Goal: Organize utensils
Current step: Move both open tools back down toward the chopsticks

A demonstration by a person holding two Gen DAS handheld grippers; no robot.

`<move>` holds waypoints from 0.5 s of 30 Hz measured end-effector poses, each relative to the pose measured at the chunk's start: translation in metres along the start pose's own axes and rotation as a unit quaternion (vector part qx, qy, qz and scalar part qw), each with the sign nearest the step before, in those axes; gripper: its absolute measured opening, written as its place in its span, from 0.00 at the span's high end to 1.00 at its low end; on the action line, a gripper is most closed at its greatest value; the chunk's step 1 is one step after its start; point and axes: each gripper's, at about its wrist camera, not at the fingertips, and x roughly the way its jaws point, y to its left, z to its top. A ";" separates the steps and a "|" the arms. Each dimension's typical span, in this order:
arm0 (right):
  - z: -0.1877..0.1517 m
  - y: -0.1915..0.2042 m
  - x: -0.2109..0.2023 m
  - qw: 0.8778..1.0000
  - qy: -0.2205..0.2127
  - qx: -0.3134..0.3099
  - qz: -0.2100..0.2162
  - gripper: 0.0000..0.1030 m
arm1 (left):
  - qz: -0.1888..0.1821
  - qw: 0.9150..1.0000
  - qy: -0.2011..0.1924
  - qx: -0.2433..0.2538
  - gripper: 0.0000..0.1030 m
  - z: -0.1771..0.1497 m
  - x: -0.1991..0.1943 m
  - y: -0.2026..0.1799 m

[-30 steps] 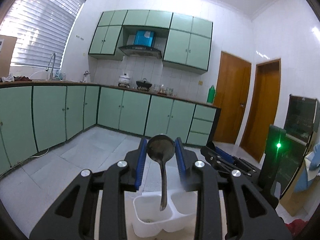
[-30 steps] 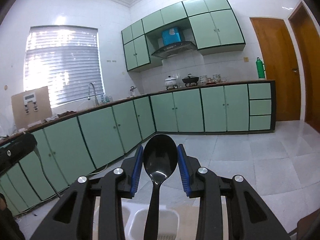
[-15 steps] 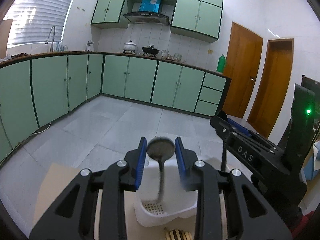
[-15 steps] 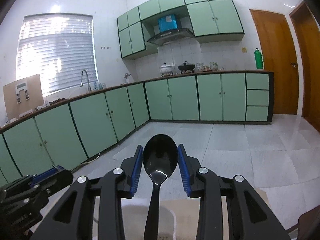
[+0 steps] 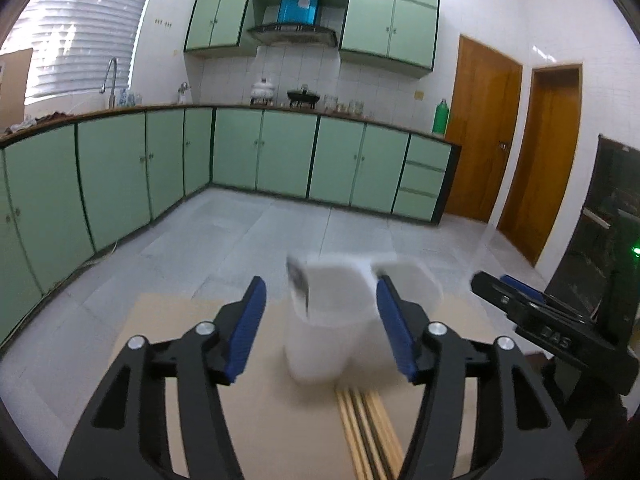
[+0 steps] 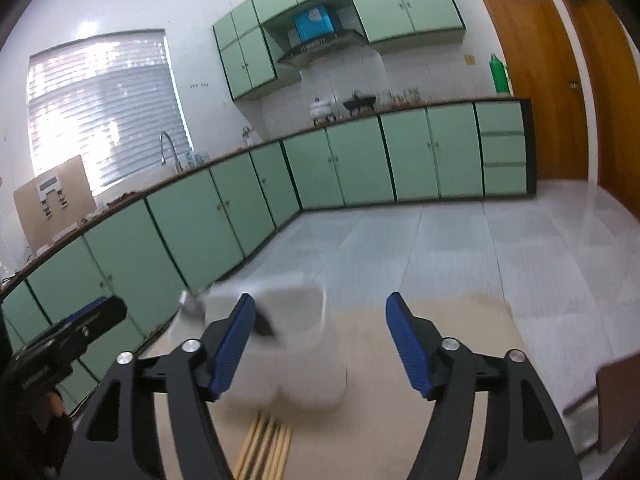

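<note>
A tan table point(image 5: 180, 360) spreads out under the tools. Straight ahead of the left tool's tips stands a white holder point(image 5: 336, 320), blurred, directly on the tabletop. Just nearer than the holder lies a bundle of chopsticks point(image 5: 368, 428), running back toward the camera, touching the table.

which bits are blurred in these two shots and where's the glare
Left wrist view: the white utensil holder is motion-smeared, the left gripper sharp, the blinds blown out. Right wrist view: the holder is smeared too, the right gripper crisp, the window glaring.
</note>
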 end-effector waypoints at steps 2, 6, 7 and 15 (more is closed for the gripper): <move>-0.025 0.001 -0.019 1.000 0.022 -0.002 -0.003 0.32 | 0.003 1.000 0.028 0.000 0.40 -0.024 -0.016 -0.001; -0.074 0.008 -0.046 0.997 0.071 -0.020 -0.027 0.31 | 0.013 0.996 0.086 0.008 0.33 -0.072 -0.035 -0.001; -0.086 0.009 -0.052 0.996 0.084 -0.019 -0.026 0.31 | 0.019 0.994 0.107 0.009 0.32 -0.087 -0.039 0.000; -0.157 0.037 -0.082 0.984 0.169 -0.051 -0.026 0.34 | 0.036 0.980 0.197 0.001 0.30 -0.154 -0.061 0.011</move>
